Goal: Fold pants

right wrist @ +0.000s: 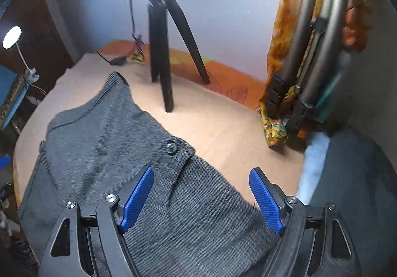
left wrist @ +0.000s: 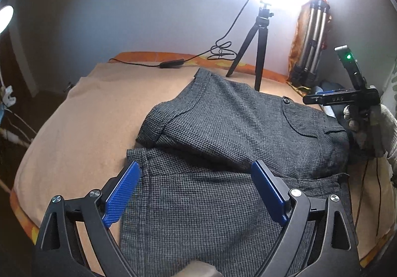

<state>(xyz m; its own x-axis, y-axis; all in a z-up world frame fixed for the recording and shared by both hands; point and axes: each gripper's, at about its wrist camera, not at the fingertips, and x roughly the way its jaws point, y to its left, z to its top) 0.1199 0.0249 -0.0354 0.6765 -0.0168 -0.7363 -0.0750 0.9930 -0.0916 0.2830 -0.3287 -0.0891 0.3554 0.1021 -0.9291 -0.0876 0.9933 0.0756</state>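
As far as I can judge from both wrist views, I am partway through the fold rather than at its start or its end. The pants [left wrist: 223,133] lie on the tan blanket [left wrist: 82,113] that covers the bed, and they are already doubled: an upper layer with a cuffed hem and a buttoned pocket flap rests across a lower layer whose edge shows nearer my left gripper [left wrist: 196,192]. That gripper hangs over the lower layer with its blue fingers [left wrist: 121,193] spread wide, the cloth under the gap, and I see nothing pinched. My right gripper [right wrist: 201,200] sits over the other end, near the button [right wrist: 172,147], also with fingers spread and pressing on nothing; the fabric in that view is blurred, so I cannot tell whether a fingertip brushes it. In the left view the right gripper [left wrist: 347,98] shows at the far side of the pants, carried in a person's hand. What seems left to me is at least one more fold to bring the bundle down to a compact shape, plus squaring the layers, since the upper one lies skewed over the lower. A black tripod [left wrist: 255,48] stands just behind the pants, close enough that I would mind it on any lift.
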